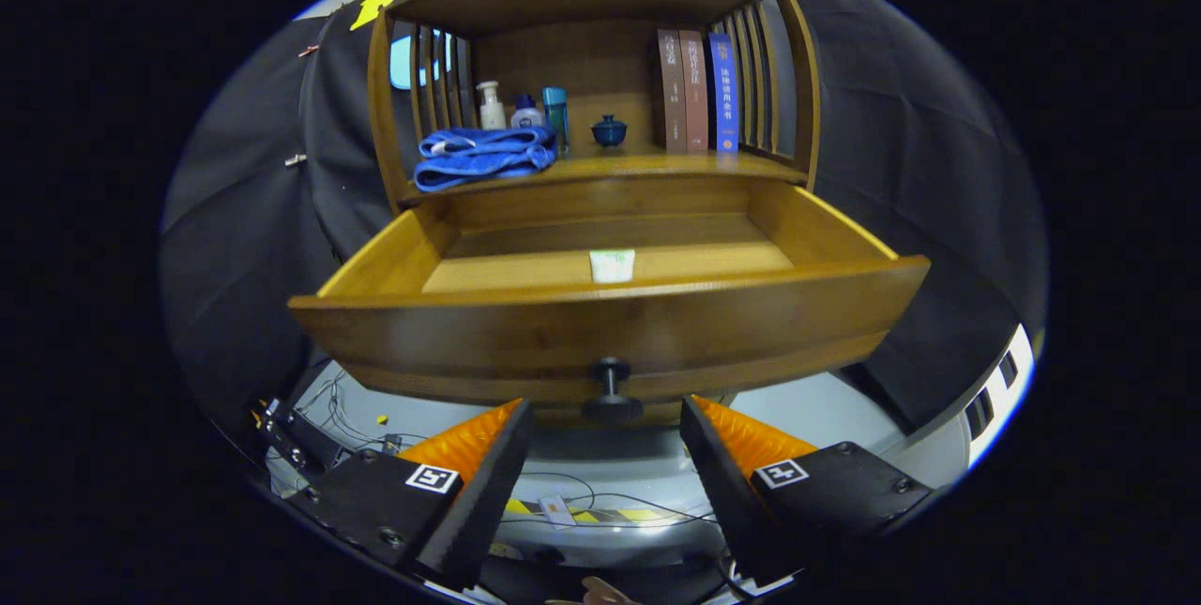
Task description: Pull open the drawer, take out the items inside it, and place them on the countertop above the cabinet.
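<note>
The wooden drawer (pixel 610 328) of the small cabinet stands pulled out toward me. Inside it, near the front wall, lies a small white packet (pixel 612 264) on the drawer floor. The dark round knob (pixel 611 389) on the drawer front sits just ahead of my gripper (pixel 608 413), level with the gap between the fingertips, and neither finger touches it. The fingers stand wide apart, holding nothing. Above the drawer is the cabinet's countertop (pixel 647 166), a wooden shelf under a roof.
On the countertop lie a folded blue towel (pixel 483 155), three small bottles (pixel 525 108), a dark blue lidded cup (pixel 609 130) and three upright books (pixel 696 91). Slatted sides close the shelf left and right. Cables and a striped marking lie on the floor below.
</note>
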Available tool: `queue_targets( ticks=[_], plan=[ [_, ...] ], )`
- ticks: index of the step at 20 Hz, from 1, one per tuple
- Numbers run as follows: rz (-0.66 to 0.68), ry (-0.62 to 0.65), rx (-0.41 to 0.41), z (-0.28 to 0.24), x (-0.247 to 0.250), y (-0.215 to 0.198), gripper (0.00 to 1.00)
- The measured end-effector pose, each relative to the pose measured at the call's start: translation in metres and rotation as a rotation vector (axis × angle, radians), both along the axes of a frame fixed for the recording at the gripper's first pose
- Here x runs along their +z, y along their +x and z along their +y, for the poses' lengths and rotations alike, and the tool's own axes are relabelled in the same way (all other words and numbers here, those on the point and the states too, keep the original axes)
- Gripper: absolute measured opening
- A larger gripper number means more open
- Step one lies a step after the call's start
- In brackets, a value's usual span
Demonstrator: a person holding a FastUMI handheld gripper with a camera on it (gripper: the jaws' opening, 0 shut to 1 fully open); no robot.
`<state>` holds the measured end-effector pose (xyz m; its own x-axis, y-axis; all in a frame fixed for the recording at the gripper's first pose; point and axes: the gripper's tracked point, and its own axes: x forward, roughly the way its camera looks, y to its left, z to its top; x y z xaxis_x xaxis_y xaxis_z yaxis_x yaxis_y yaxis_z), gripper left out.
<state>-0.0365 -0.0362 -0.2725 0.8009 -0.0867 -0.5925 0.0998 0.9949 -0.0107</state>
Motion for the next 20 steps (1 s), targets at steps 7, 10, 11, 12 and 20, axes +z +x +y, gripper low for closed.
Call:
queue_targets(
  ticks=[7, 10, 11, 12, 20],
  plan=[
    [0.057, -0.039, -0.021, -0.017, 0.05, 0.102, 0.98],
    [0.148, -0.071, -0.022, -0.022, 0.035, 0.133, 0.99],
    [0.172, -0.078, -0.015, -0.023, 0.029, 0.142, 0.99],
    [0.194, -0.08, -0.008, -0.021, 0.023, 0.151, 0.99],
    [0.475, -0.018, -0.056, -0.029, -0.057, 0.178, 0.99]
  ],
)
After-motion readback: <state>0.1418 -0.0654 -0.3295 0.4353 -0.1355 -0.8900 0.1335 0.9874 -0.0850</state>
